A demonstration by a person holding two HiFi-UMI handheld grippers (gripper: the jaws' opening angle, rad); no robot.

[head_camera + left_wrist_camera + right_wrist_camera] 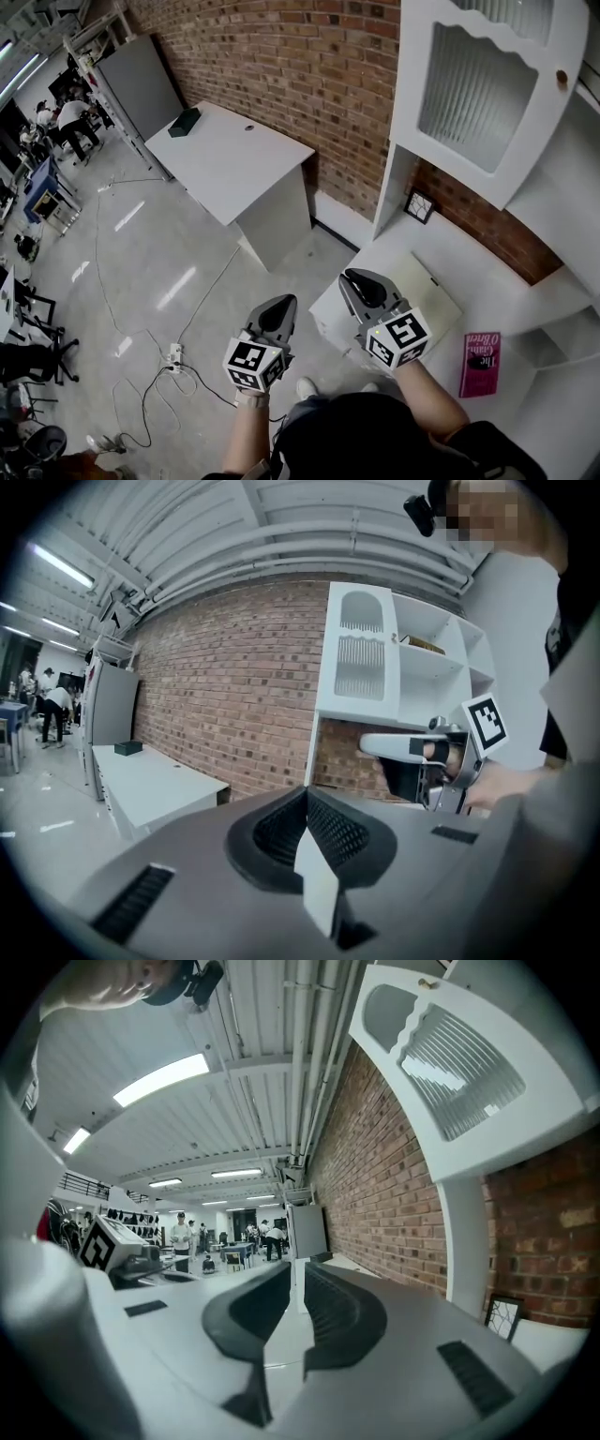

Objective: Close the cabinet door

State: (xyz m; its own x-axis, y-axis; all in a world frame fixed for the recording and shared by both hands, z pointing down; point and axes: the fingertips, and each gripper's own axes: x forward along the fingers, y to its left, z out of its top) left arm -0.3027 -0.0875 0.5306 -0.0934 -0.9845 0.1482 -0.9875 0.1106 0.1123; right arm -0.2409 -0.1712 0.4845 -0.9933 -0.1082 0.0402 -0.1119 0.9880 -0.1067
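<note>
The white cabinet door (487, 94), with a ribbed glass panel and a small round knob (561, 77), stands swung open at the upper right. It also shows in the left gripper view as the door (361, 658) and overhead in the right gripper view as the door (459, 1063). Both grippers are held low in front of the person, well short of the door. My left gripper (279, 314) (307, 803) is shut and holds nothing. My right gripper (361, 281) (298, 1279) is shut too, with nothing between its jaws, and hangs over the cabinet's lower counter (441, 258).
A pink book (481, 364) lies on the counter and a small framed picture (418, 205) leans against the brick wall. To the left stands a white table (230, 159) with a dark box (185, 122). Cables and a power strip (173, 354) lie on the floor. People stand far back.
</note>
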